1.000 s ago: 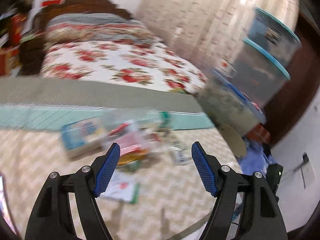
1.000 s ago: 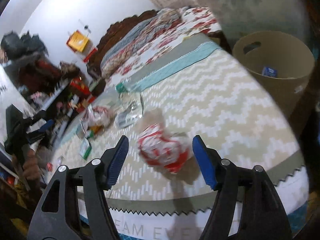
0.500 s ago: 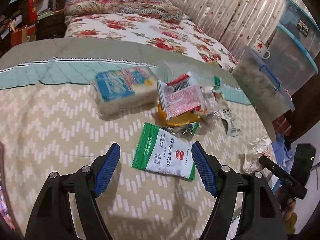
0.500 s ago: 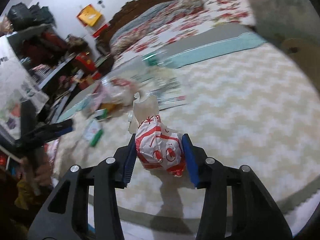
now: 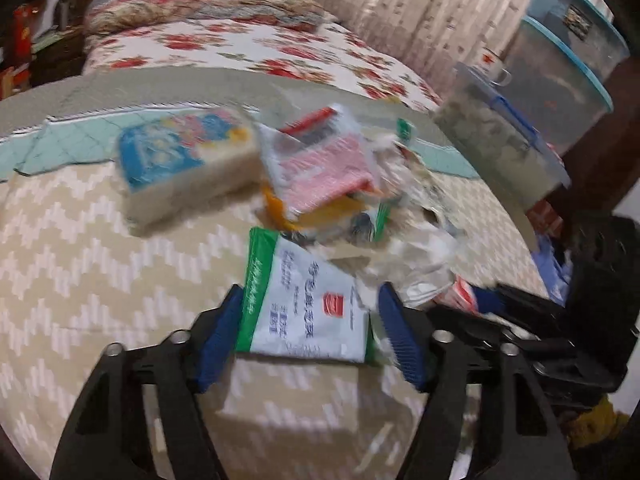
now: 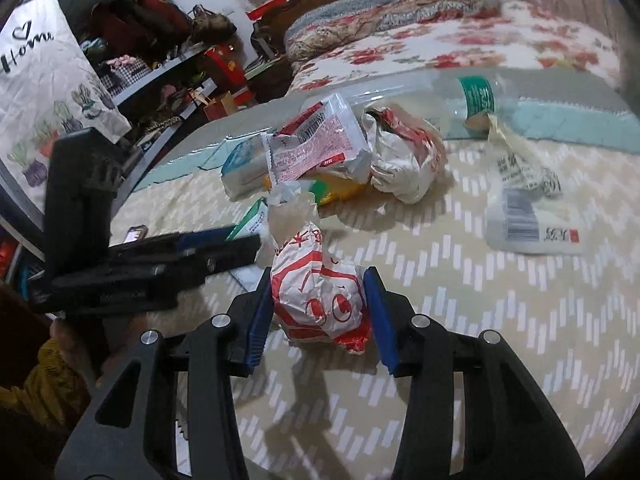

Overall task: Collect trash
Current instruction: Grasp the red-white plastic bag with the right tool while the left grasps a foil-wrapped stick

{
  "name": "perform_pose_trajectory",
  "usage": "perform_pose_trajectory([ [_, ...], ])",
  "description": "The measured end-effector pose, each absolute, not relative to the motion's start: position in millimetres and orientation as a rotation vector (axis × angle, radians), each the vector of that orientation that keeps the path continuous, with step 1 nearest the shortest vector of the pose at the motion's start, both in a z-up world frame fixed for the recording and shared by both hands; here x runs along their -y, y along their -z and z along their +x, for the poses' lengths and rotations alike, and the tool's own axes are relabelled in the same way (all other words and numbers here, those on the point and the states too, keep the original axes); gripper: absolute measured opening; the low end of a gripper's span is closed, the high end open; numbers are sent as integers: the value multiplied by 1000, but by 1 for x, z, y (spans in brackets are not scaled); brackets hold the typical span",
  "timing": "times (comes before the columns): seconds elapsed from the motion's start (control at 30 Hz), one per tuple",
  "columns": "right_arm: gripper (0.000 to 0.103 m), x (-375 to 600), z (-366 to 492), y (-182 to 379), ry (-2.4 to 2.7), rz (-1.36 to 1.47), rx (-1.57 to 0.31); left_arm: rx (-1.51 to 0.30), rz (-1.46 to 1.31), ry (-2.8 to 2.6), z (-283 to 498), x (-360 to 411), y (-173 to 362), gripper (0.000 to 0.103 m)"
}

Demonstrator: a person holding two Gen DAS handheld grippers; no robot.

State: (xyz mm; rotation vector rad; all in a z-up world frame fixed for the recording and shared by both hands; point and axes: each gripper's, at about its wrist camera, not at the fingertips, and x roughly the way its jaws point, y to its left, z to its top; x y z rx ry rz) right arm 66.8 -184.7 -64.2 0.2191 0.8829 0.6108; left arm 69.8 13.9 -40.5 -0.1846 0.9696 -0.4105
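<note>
So the right hand-held gripper (image 6: 318, 312) has its blue pads clamped on a crumpled red-and-white wrapper (image 6: 320, 300), low in the middle of the right wrist view, with the white twisted top of the wrapper sticking up above the jaws. It looks lifted a bit off the chevron bedspread (image 6: 500, 320), since there's a shadow under it.

The left hand-held gripper (image 5: 310, 336) is down over the green-and-white packet (image 5: 304, 304), lower middle of its own view. Its jaws have just been closing in, and the packet sits right between the two blue pads. The left pad looks like it's at the green edge, but the frame is blurry and I can't tell if both pads actually press on it, so I'd call it partly open around the packet, not a grip.

The rest of the trash is piled in the middle of the frame, above the packet: a blue-and-white tissue pack (image 5: 180, 164) to the left, a pink-and-red snack bag (image 5: 324, 164) just beside it lying over something orange (image 5: 320, 212), and a crumpled white bag (image 6: 404, 160). A clear plastic bottle with a green label (image 6: 476, 98) lies at the upper right of the right wrist view, and a flat clear wrapper with a barcode (image 6: 528, 224) sits apart at the right.

Stacked plastic storage bins (image 5: 560, 80) fill the upper right of the left view.
</note>
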Motion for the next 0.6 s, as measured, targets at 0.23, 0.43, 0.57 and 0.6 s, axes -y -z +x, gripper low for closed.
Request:
perform_pose_trajectory([
  [0.23,47,208,52,71,-592,274,-881,-1036,-345,543,59,-14,50,16],
  [0.43,47,230,33,69,-563,298,-853,-1013,-247,555,45,17,39,6],
  [0.57,47,256,20,68,-512,331,-821,-1023,-211,581,43,38,34,6],
  [0.6,47,263,18,66,-498,339,-814,-1028,-203,588,43,44,34,6],
])
